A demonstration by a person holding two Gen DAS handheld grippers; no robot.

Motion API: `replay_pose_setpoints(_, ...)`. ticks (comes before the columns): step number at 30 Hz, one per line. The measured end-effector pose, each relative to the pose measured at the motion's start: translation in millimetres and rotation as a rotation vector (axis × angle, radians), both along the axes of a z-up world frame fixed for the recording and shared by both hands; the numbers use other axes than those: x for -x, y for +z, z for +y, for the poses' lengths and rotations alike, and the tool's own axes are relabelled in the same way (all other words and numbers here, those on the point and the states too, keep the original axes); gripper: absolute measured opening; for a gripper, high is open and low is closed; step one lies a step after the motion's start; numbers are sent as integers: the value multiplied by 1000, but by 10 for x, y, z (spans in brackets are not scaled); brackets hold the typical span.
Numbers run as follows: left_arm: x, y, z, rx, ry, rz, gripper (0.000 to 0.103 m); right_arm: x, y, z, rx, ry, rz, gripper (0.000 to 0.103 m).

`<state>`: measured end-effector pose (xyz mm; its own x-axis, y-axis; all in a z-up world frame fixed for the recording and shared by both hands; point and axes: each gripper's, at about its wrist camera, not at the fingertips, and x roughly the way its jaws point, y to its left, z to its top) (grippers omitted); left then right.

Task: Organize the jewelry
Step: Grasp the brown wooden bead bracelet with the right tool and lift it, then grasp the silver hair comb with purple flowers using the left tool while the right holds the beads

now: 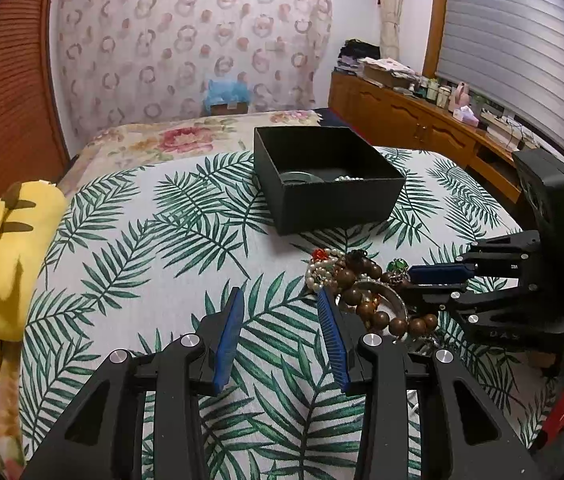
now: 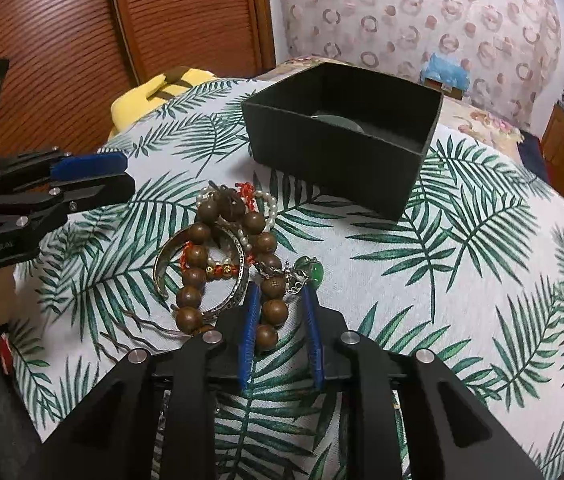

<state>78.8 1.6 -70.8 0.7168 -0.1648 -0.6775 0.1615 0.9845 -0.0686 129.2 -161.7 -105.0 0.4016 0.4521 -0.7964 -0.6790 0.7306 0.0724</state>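
A heap of jewelry lies on the leaf-print cloth: a brown wooden bead bracelet (image 2: 194, 276), a silver bangle (image 2: 238, 280), pearl strands (image 2: 270, 210) and a green-stone ring (image 2: 312, 270). The heap also shows in the left wrist view (image 1: 362, 284). My right gripper (image 2: 282, 292) is open, its pads on either side of the bracelet's near beads. My left gripper (image 1: 280, 300) is open and empty just left of the heap. The open black box (image 1: 322, 176), also in the right wrist view (image 2: 346, 140), holds a round dark disc and pearls.
A yellow plush toy (image 1: 6, 264) lies at the cloth's left edge. A wooden slatted door (image 2: 82, 40) stands behind. A wooden sideboard (image 1: 422, 120) with clutter runs along the right under a window blind.
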Motion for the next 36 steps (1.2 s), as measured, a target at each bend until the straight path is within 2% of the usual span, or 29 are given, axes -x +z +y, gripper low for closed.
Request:
replay_pose_setpoints(1, 9, -6, -1, 1, -1, 1, 36, 4, 1, 1, 0, 5, 1, 17)
replay_pose_setpoints(2, 11, -8, -5, 3, -1, 2, 36, 9, 2, 2, -1, 11, 6, 15)
replay_pose_setpoints(8, 33, -44, -30, 8, -7, 10, 36, 75, 71, -29, -1, 6, -32, 15)
replay_pose_setpoints(19, 51, -48, -69, 12, -20, 8, 36, 181, 682, -270, -144, -9, -155, 15)
replay_pose_setpoints(26, 101, -26, -182, 14, -50, 9, 36, 219, 948, -464, -165, -49, -216, 15)
replay_pose_setpoints(29, 151, -6, -259, 12, -71, 10, 36, 271, 1008, -537, -157, -65, -236, 15)
replay_pose_setpoints(31, 184, -3, -306, 12, -83, 12, 39, 301, 1022, -603, -155, -75, -238, 15)
replay_pose_setpoints(33, 218, -8, -366, 12, -108, 19, 45, 335, 1026, -672, -151, -88, -239, 15)
replay_pose_setpoints(36, 261, -28, -453, 5, -139, 28, 46, 372, 991, -776, -152, -104, -233, 15)
